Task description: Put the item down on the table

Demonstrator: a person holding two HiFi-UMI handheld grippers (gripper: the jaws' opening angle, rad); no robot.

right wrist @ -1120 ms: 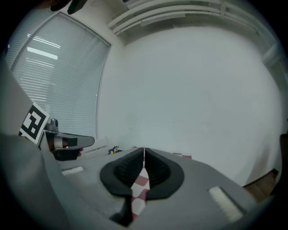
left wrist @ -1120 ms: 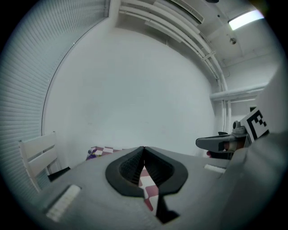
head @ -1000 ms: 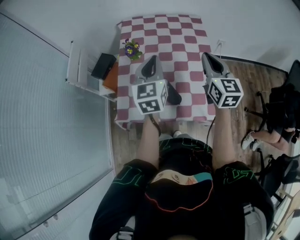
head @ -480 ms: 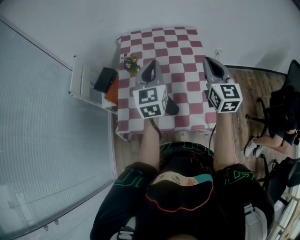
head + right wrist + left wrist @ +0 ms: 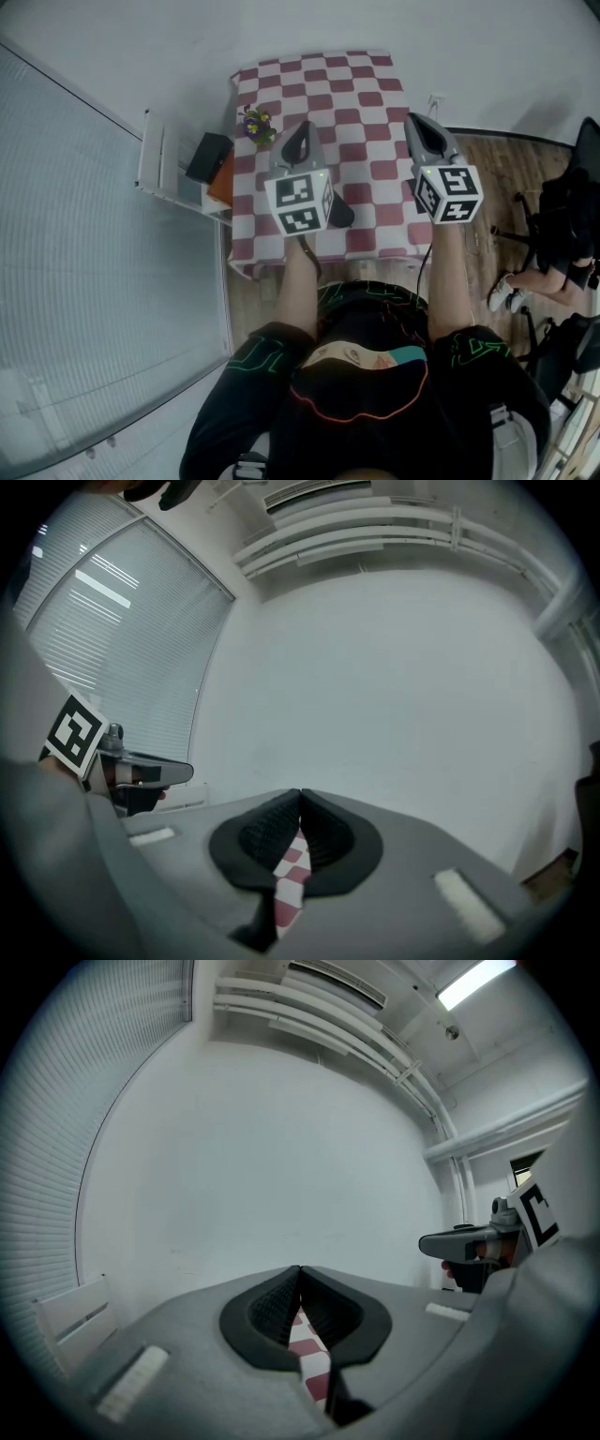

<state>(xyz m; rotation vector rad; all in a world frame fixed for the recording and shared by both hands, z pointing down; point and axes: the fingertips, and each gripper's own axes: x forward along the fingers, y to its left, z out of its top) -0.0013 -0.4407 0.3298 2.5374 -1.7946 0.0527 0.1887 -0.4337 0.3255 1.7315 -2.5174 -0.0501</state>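
While looking steeply down from the head: slatted window blinds (image 5: 84,281) across the whole left side, white wall (image 5: 487,47) along the top, wooden floor (image 5: 497,169) at the right. Against the wall, a table (image 5: 366,98) under a red-and-white checked cloth. Just left of the table, a white shelf (image 5: 157,150) with a black box (image 5: 208,157) and something orange (image 5: 221,180) beside it. At the right edge, well apart from the table, a seated person (image 5: 553,220) in dark clothes, only partly in frame.

Above the table's near half, left gripper (image 5: 302,129) and right gripper (image 5: 412,120), each on a bare forearm, marker cubes toward the body, tips aimed at the wall. Side by side, apart from each other, each showing in the other's view. Left gripper (image 5: 299,1271): pads pressed together, nothing pinched, only checked cloth visible below through the gap behind them. Right gripper (image 5: 300,797): likewise closed tight on itself, empty, checked cloth underneath.

Smallest, the item: a little bunch of purple and yellow flowers (image 5: 255,124), upright on the table near its left edge, just left of the left gripper's tip, free of both tools. Cannot tell whether potted.
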